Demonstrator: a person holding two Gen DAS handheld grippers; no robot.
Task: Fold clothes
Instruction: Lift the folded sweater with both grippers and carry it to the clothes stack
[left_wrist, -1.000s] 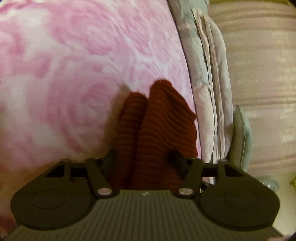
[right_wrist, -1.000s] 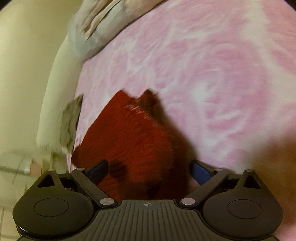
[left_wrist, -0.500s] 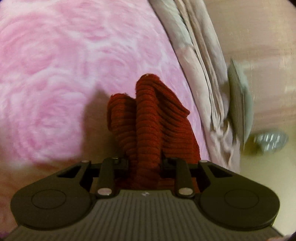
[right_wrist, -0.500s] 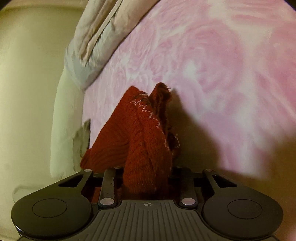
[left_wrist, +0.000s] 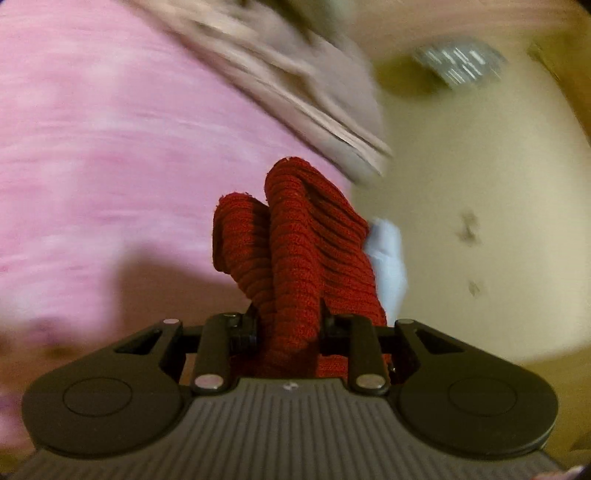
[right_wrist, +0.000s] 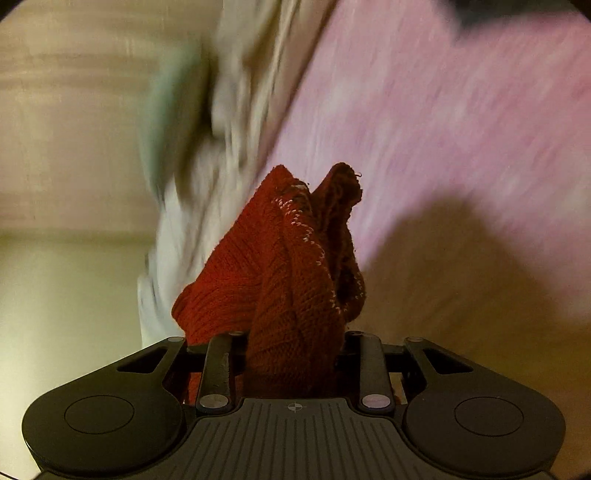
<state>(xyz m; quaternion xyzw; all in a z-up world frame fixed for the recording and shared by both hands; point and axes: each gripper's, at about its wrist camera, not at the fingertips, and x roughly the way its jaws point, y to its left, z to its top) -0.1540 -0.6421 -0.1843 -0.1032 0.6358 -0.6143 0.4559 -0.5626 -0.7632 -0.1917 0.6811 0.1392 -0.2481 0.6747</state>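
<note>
Both tools are pinching the same red knitted garment (left_wrist: 295, 251). In the left wrist view the left tool (left_wrist: 290, 325) is squeezing a thick bunched fold of ribbed knit that is rising from lower centre toward the middle of the frame. In the right wrist view the right tool (right_wrist: 293, 347) is clamping a gathered corner of the garment (right_wrist: 273, 266), where a thin line of pale stitching is running up the fold. The fabric is standing up between the fingers in soft humps and is sagging at once past the grip, so it is reading as limp, light and thick. It is likely springy enough to bunch instead of creasing sharply, and its rough yarn should be keeping it from slipping. The loose weave could be snagging or stretching if it is pulled hard. The better holds are probably the firm ribbed edge and the corners, each taken as a full fold, not a single layer. Behind the garment the pink rose-patterned bedcover (left_wrist: 110, 147) is filling the left of the left view and the upper right of the right view, heavily blurred. Pale bedding (right_wrist: 229, 129) is lying along its edge.
</note>
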